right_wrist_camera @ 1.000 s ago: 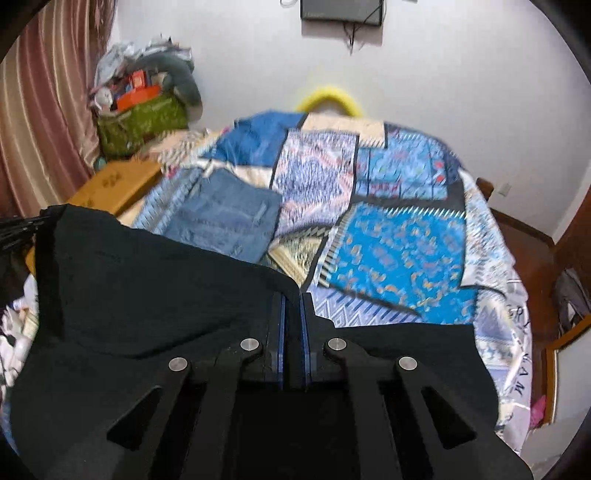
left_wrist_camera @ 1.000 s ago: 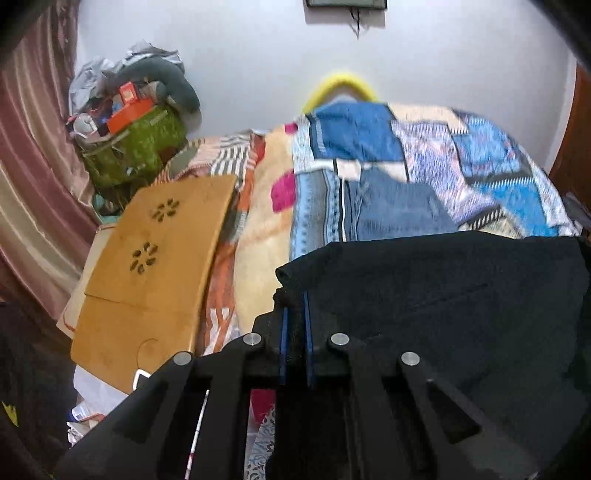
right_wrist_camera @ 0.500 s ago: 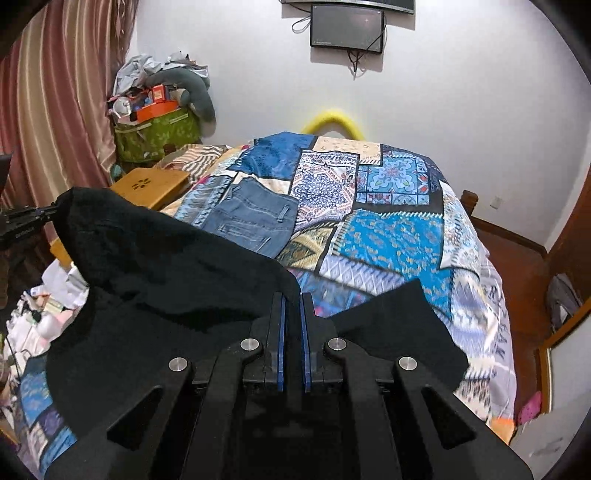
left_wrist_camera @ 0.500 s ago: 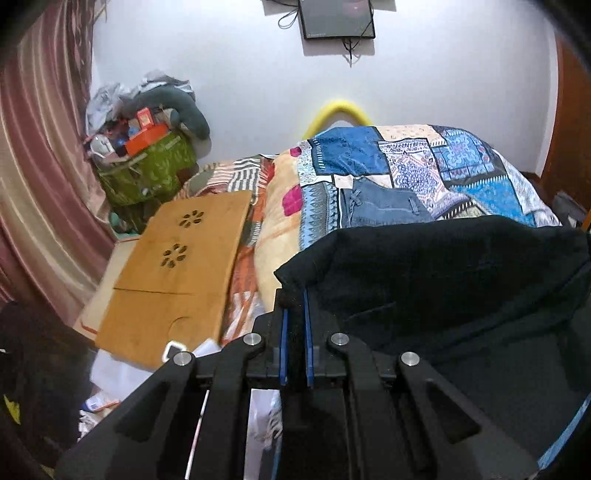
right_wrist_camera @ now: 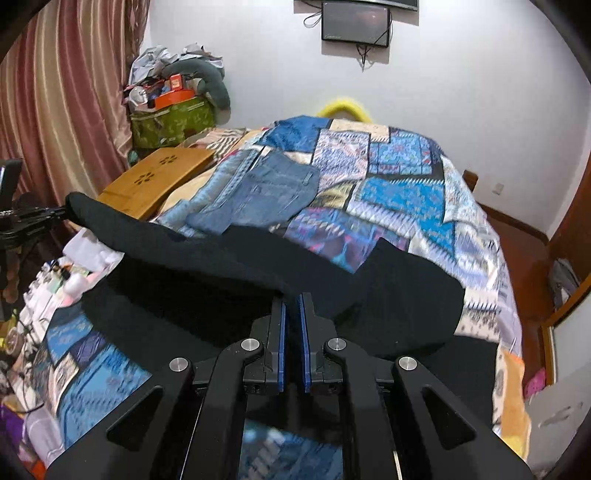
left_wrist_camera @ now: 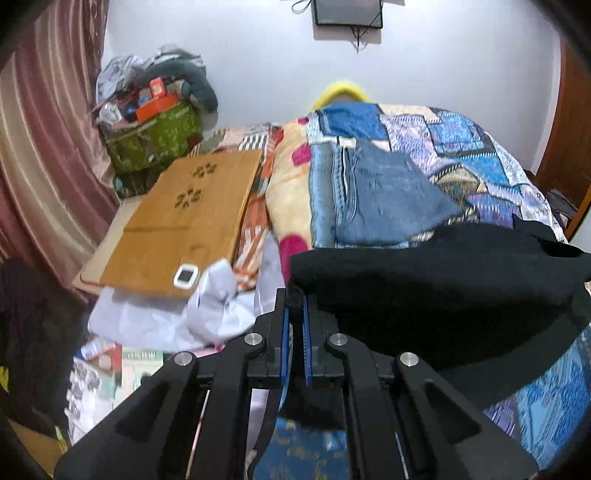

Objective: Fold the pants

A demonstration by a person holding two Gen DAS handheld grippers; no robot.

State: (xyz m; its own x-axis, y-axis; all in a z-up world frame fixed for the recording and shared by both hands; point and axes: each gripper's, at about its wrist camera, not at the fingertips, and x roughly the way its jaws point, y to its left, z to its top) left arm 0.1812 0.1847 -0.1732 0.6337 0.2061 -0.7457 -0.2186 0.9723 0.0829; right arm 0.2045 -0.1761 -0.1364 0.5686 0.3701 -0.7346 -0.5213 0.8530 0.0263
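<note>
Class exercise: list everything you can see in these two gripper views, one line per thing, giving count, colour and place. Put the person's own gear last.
black pants: one, black, held up over the near end of the bed
folded jeans: one, blue denim, lying on the quilt
patchwork quilt: one, mostly blue, covering the bed
wooden lap tray: one, tan, left of the bed
green bag: one, green, far left corner, piled with clutter
curtain: one, pink-brown, left wall
wall screen: one, dark, on the white wall
left gripper: one, black with blue pads, shut on the pants
right gripper: one, black with blue pads, shut on the pants
</note>
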